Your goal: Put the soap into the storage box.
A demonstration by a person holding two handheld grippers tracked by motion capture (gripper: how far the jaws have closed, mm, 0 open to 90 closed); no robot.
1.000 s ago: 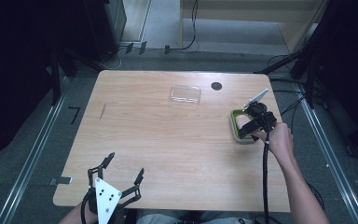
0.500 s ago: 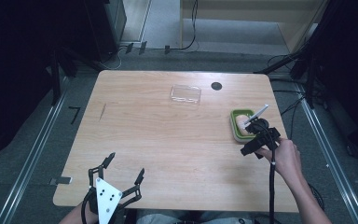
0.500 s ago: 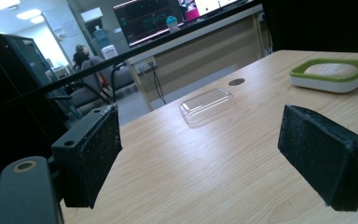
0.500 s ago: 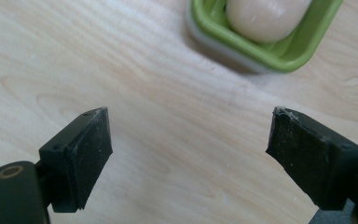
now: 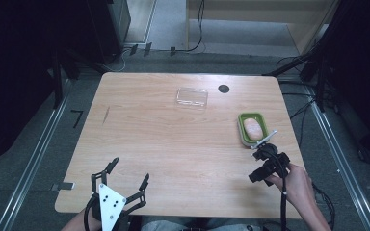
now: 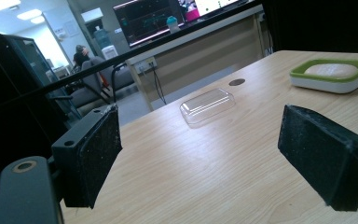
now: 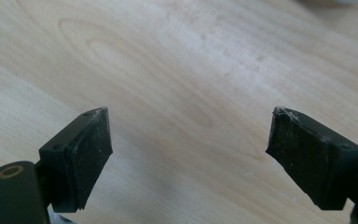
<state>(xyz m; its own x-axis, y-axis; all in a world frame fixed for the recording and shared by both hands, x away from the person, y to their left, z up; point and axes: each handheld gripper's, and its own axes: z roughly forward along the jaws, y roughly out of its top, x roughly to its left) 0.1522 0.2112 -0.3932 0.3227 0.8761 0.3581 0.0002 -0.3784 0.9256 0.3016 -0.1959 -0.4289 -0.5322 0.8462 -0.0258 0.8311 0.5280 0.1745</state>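
Observation:
A green-rimmed soap dish (image 5: 243, 121) stands near the table's right edge with a pale bar of soap (image 5: 253, 128) lying in it. A clear plastic lid (image 5: 191, 96) lies flat at the far middle of the table. My right gripper (image 5: 254, 167) hovers just in front of the dish, open, tilted down at bare wood (image 7: 189, 154). My left gripper (image 5: 129, 171) is at the front left edge, open and empty (image 6: 200, 158). The left gripper view looks across the table at the lid (image 6: 207, 105) and, on the right, the dish (image 6: 307, 81) with the soap (image 6: 331, 70).
A black round grommet (image 5: 224, 88) sits in the tabletop just right of the lid. Cables run over the floor behind and to the right of the table. A metal rail (image 5: 29, 168) lies along the floor at the left.
My right gripper has drawn back from over the soap dish toward the front edge, and the soap now shows in the dish. The left gripper has not moved.

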